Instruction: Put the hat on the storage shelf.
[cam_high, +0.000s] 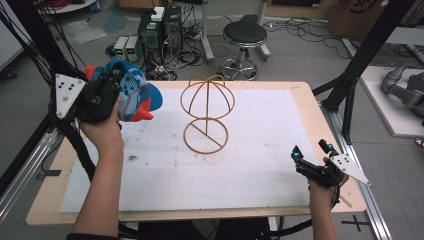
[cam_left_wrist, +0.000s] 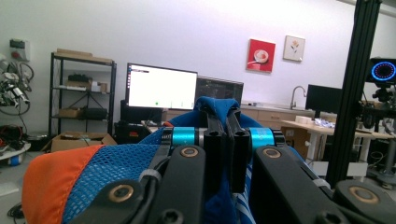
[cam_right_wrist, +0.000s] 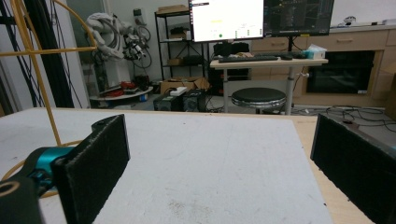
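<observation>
The right gripper (cam_high: 312, 156) rested low at the near right corner of the wooden table (cam_high: 303, 91), which carried a white mat (cam_high: 250, 165). In the right gripper view its two black padded jaws stood wide apart with only bare mat between them; it held nothing.

Farther in, at the middle of the mat, stood the yellow wire head-shaped stand (cam_high: 206, 114), a domed cage on a ring base, upright and free of both grippers. In the right gripper view its stem and base ring (cam_right_wrist: 35, 84) lay just beyond that gripper's left jaw, apart from it.

The left gripper (cam_high: 111, 82) was held raised above the far left corner of the table. Its jaws were clamped together on the blue knitted cap with orange trim (cam_high: 134, 95). In the left gripper view, a fold of the cap's blue fabric (cam_left_wrist: 217, 105) rose pinched between the closed jaws, and the orange band with blue mesh (cam_left_wrist: 70, 179) bulged below and to the left of them. The cap hung clear of the table, well to the left of the stand.
</observation>
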